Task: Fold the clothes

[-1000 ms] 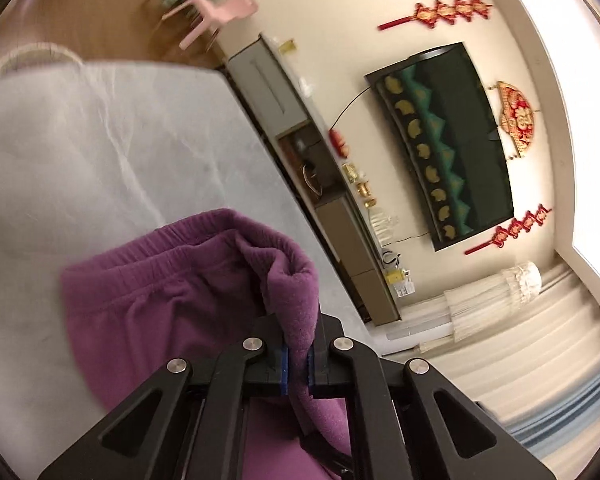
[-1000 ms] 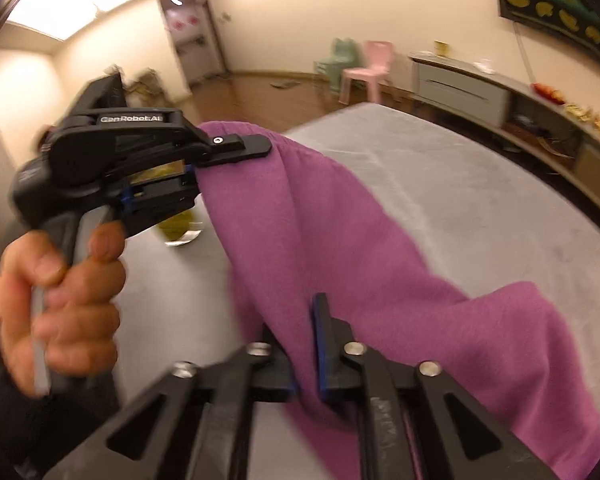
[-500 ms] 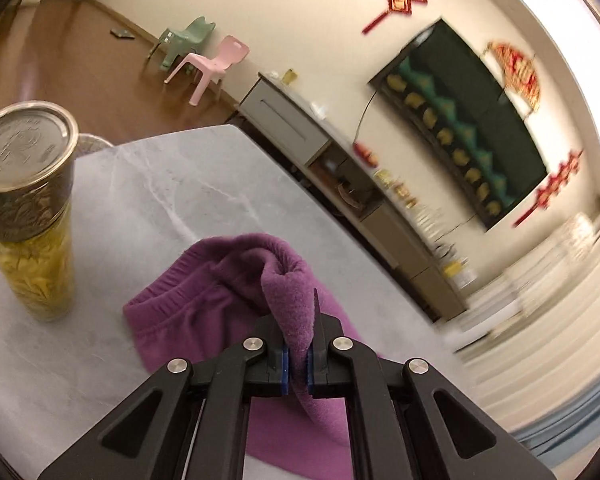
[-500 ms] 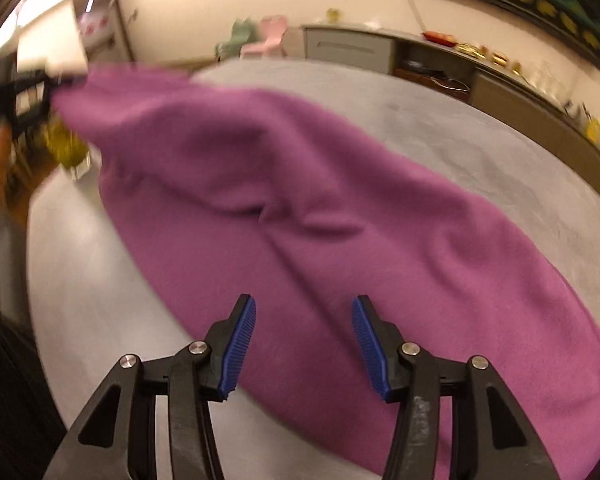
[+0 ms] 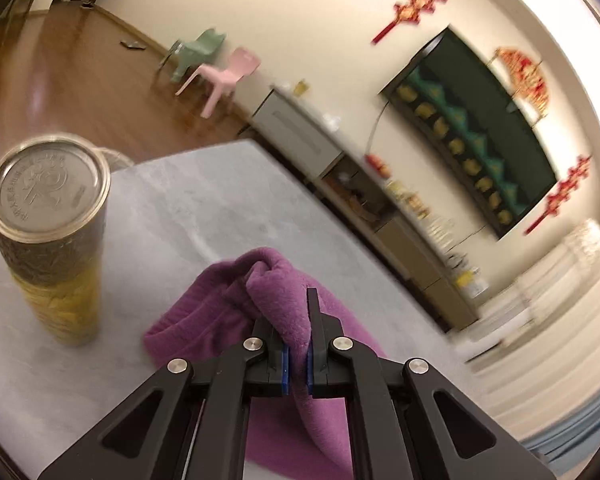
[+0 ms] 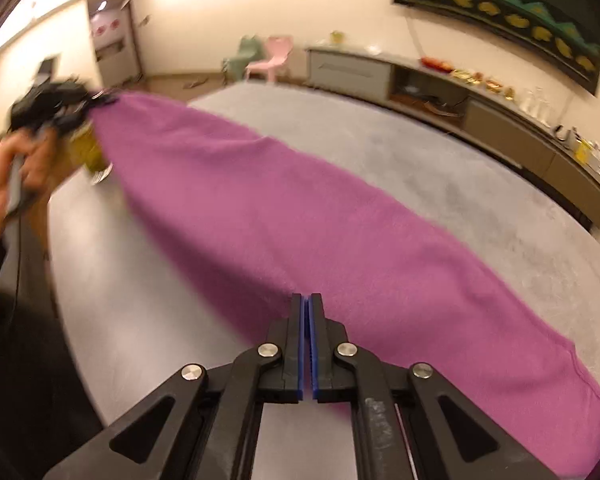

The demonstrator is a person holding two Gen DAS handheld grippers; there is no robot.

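A purple fleece garment [image 6: 300, 216] lies stretched in a long band across the grey table [image 6: 400, 152]. My left gripper [image 5: 296, 320] is shut on a bunched fold at one end of the garment [image 5: 276, 284], holding it just above the table. The right wrist view shows that same left gripper [image 6: 56, 108], blurred, at the far left end, held by a person's hand [image 6: 8, 176]. My right gripper [image 6: 308, 304] is shut over the garment's near edge. Its blue pads meet, and I see no cloth between them.
A tall jar [image 5: 48, 240] with a metal lid and yellow contents stands on the table left of the left gripper, close to the garment's end. Beyond the table are a low sideboard [image 6: 440, 92] along the wall and two small chairs [image 6: 268, 56].
My right gripper went from holding the cloth to open and is now shut again at the near edge. The garment has been drawn out long and flatter. The left gripper kept its hold near the jar.
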